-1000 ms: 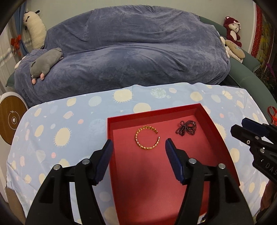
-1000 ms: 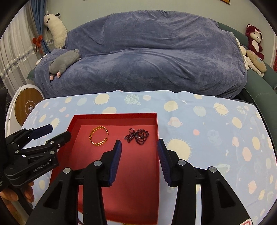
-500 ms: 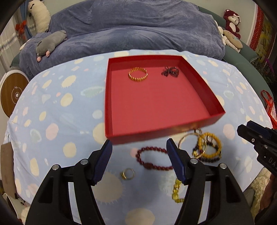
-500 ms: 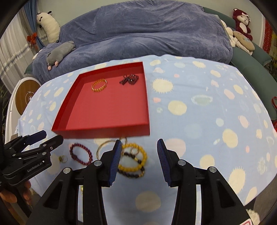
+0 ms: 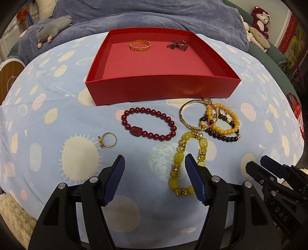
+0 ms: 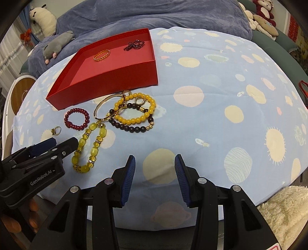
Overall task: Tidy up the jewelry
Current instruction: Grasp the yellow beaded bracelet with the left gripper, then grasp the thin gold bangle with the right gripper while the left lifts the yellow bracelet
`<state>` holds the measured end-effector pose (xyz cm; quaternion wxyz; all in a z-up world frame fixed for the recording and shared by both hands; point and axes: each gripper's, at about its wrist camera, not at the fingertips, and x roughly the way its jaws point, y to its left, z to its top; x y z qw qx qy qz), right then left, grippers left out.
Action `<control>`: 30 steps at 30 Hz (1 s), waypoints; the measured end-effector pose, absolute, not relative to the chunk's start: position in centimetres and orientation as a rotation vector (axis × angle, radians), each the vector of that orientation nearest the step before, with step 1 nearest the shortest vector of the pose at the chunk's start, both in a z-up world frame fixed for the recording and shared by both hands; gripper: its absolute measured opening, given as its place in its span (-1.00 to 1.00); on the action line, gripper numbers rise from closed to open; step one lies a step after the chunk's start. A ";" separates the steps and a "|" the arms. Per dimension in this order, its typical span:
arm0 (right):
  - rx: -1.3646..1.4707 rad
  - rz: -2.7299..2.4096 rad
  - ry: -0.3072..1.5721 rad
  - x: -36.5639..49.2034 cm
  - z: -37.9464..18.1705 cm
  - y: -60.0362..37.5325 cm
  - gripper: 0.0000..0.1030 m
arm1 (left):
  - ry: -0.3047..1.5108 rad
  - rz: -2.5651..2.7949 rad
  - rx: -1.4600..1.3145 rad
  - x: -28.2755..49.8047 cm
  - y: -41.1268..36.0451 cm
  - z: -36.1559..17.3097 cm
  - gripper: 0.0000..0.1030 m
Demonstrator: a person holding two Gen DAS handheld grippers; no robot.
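Observation:
A red tray (image 5: 163, 88) (image 6: 107, 80) holds a gold bracelet (image 5: 140, 45) (image 6: 101, 55) and a dark beaded piece (image 5: 177, 44) (image 6: 134, 44). In front of it on the cloth lie a dark red bead bracelet (image 5: 148, 125) (image 6: 77, 120), a gold ring (image 5: 107, 139) (image 6: 56, 130), a yellow-green bead strand (image 5: 184, 163) (image 6: 89, 148), and a heap of a gold bangle (image 5: 192, 115), an amber bracelet (image 6: 134, 110) and a dark bead bracelet (image 6: 132, 125). My left gripper (image 5: 155, 178) is open and empty, near the strand. My right gripper (image 6: 154, 178) is open and empty over bare cloth.
The table wears a light blue cloth with sun and planet prints (image 6: 221, 96). A blue-covered sofa (image 5: 144, 17) with a grey plush toy (image 5: 55, 27) stands behind. Plush toys (image 5: 258, 25) sit at the back right. A fluffy cream rug (image 6: 284, 215) lies at the near right.
Both grippers have pulled back from over the tray toward the near table edge and lowered. The loose jewelry in front of the tray has come into view. Both stay open.

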<state>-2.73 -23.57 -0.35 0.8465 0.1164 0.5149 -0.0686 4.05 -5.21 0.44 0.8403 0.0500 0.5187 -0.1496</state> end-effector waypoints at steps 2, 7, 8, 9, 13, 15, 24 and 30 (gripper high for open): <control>0.251 -0.142 1.082 -2.7 -0.4 -23.6 -0.18 | 1.099 -0.319 0.121 3.8 -5.7 -0.1 0.18; 0.249 -0.133 1.087 -2.7 -0.6 -23.4 -0.18 | 1.072 -0.327 0.160 3.3 -6.5 -0.6 0.00; 0.248 -0.131 1.088 -2.7 -0.6 -23.4 -0.18 | 1.067 -0.327 0.164 3.3 -6.5 -0.6 -0.02; 0.246 -0.130 1.089 -2.7 -0.6 -23.3 -0.18 | 1.063 -0.328 0.163 3.3 -6.4 -0.5 -0.10; 0.251 -0.127 1.092 -2.5 -0.8 -23.3 -0.18 | 1.046 -0.340 0.162 3.2 -6.6 -0.5 -0.37; 0.249 -0.125 1.096 -2.5 -0.9 -23.2 -0.18 | 1.042 -0.350 0.167 3.2 -6.8 -0.4 -0.54; 0.241 -0.104 1.097 -2.5 -0.9 -22.8 -0.18 | 1.046 -0.361 0.144 3.4 -6.2 0.1 -0.81; 0.231 -0.079 1.083 -1.9 -0.5 -22.2 -0.18 | 1.045 -0.305 0.111 4.2 -3.7 0.5 -0.81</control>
